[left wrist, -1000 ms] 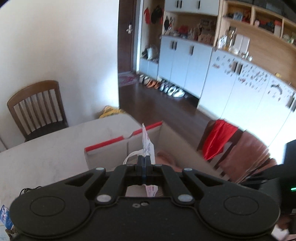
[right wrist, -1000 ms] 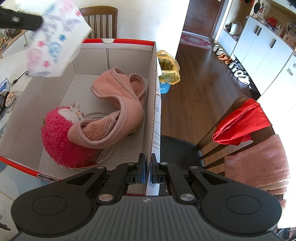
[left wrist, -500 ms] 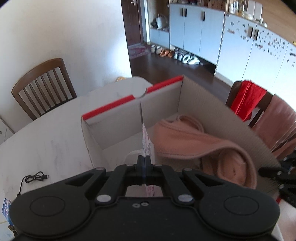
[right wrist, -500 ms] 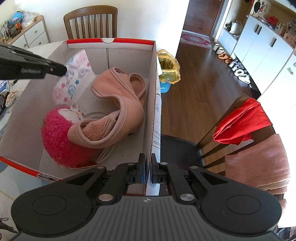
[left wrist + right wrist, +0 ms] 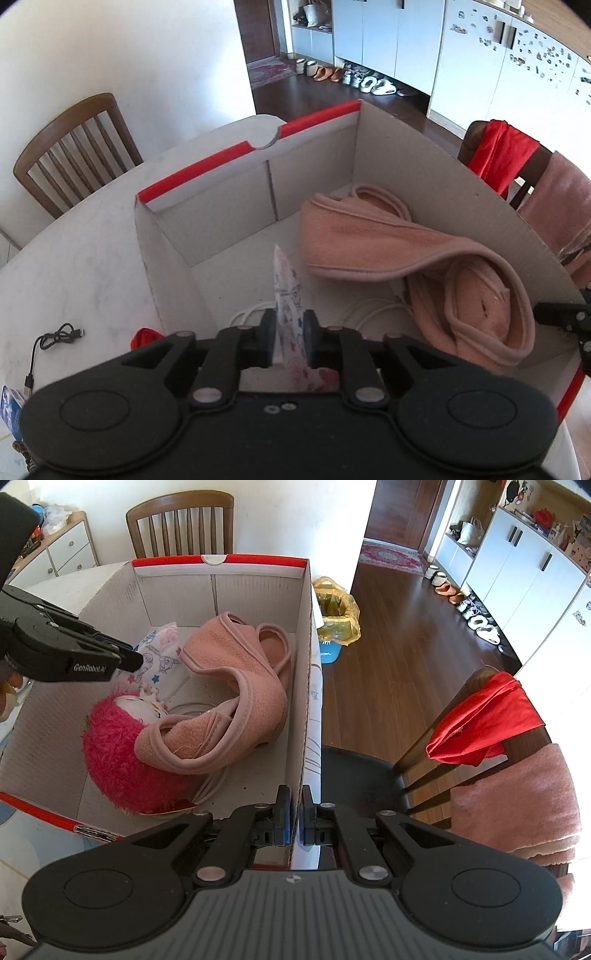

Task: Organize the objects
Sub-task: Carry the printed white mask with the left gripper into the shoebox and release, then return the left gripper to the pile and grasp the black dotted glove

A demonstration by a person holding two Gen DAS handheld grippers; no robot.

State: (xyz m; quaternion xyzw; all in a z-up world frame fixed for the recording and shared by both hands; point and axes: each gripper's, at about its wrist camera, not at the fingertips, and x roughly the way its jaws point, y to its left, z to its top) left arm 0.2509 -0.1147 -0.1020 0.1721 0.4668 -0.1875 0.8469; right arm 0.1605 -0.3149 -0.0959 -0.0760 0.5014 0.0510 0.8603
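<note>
A cardboard box (image 5: 255, 590) with red rims stands on the table. Inside lie pink slippers (image 5: 236, 701), a pink fuzzy plush toy (image 5: 118, 753) and a white cable (image 5: 369, 308). My left gripper (image 5: 289, 328) is low inside the box, its jaws slightly parted around a white patterned packet (image 5: 286, 291); the packet (image 5: 159, 657) rests on the box floor. My right gripper (image 5: 294, 821) is shut on the box's right wall (image 5: 303, 709) at its near corner.
A black cable (image 5: 51, 343) lies on the white table (image 5: 74, 266) left of the box. Wooden chairs (image 5: 70, 147) stand behind and to the right (image 5: 480, 738), the right one draped with red and pink cloth. A yellow bag (image 5: 336, 613) sits on the floor.
My left gripper has come down into the box with the packet, and its jaws have parted a little. The right gripper has stayed on the box wall.
</note>
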